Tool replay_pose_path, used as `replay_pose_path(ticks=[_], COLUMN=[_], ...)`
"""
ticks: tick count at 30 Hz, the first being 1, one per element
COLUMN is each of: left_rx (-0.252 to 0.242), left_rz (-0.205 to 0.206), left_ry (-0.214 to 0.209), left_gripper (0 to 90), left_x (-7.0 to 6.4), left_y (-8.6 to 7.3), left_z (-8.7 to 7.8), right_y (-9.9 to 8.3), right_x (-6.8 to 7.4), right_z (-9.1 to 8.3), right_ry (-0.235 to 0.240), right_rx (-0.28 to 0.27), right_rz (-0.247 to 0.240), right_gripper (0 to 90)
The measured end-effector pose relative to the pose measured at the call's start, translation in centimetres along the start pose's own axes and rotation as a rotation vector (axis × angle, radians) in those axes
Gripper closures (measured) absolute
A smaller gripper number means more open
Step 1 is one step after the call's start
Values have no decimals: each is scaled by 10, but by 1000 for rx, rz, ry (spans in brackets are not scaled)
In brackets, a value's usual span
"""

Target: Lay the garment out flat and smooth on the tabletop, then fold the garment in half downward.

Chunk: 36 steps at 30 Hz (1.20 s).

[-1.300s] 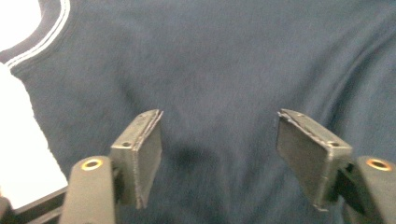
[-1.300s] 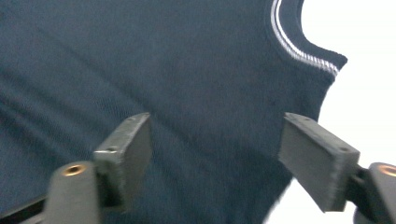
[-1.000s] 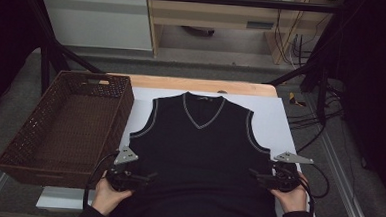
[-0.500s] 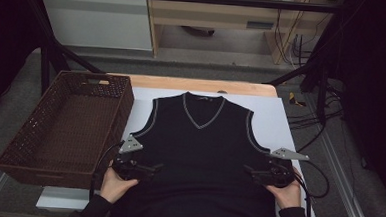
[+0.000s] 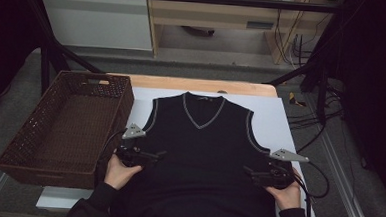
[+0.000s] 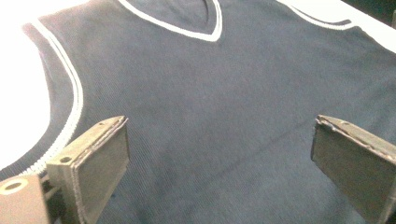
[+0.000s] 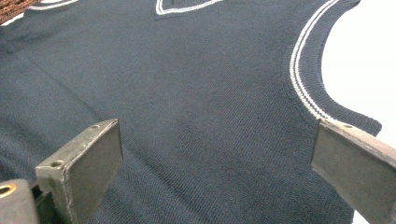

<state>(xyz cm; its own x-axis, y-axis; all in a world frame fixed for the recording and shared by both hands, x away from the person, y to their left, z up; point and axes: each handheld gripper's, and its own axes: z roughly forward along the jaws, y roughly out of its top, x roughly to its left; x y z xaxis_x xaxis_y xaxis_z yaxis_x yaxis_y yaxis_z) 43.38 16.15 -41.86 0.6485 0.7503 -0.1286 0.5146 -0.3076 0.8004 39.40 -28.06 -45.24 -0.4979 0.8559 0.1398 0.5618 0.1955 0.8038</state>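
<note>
Both grippers, left gripper (image 5: 151,155) and right gripper (image 5: 251,173), hover with jaws spread wide over the vest (image 5: 201,154), probably ready to pinch its sides.

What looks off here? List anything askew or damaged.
Nothing stands out. The vest lies flat and square on the white mat, with no visible tears or stains. The basket sits upright beside it.
</note>
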Motion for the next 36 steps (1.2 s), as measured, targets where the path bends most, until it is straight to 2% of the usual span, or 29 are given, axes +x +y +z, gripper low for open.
replay_pose_path(ticks=[2, 4, 6, 14, 17, 26, 34, 36], left_rx=[-2, -16, -25, -20, -5, -9, 16, 28], left_rz=[7, -14, -10, -23, -31, -64, -67, -56], left_ry=[14, 11, 21, 57, 63, 73, 101, 115], left_gripper=[36, 37, 46, 49, 51, 44, 47, 50], left_x=[4, 8, 11, 21, 23, 27, 37, 40], left_y=[5, 10, 13, 21, 24, 33, 42, 44], left_z=[1, 2, 4, 16, 22, 37, 50, 52], right_y=[0, 0, 0, -1, -1, -2, -2, -2], right_x=[1, 1, 1, 2, 2, 2, 2, 2], right_z=[0, 0, 0, -1, -1, -2, -2, -3], right_ry=[0, 0, 1, -5, -4, -4, -3, -4], right_rx=[0, -2, -3, 2, 3, 5, 3, 4], right_rz=[-3, -4, -3, -7, -5, -7, -9, -6], right_gripper=[26, 24, 24, 20, 19, 20, 20, 20])
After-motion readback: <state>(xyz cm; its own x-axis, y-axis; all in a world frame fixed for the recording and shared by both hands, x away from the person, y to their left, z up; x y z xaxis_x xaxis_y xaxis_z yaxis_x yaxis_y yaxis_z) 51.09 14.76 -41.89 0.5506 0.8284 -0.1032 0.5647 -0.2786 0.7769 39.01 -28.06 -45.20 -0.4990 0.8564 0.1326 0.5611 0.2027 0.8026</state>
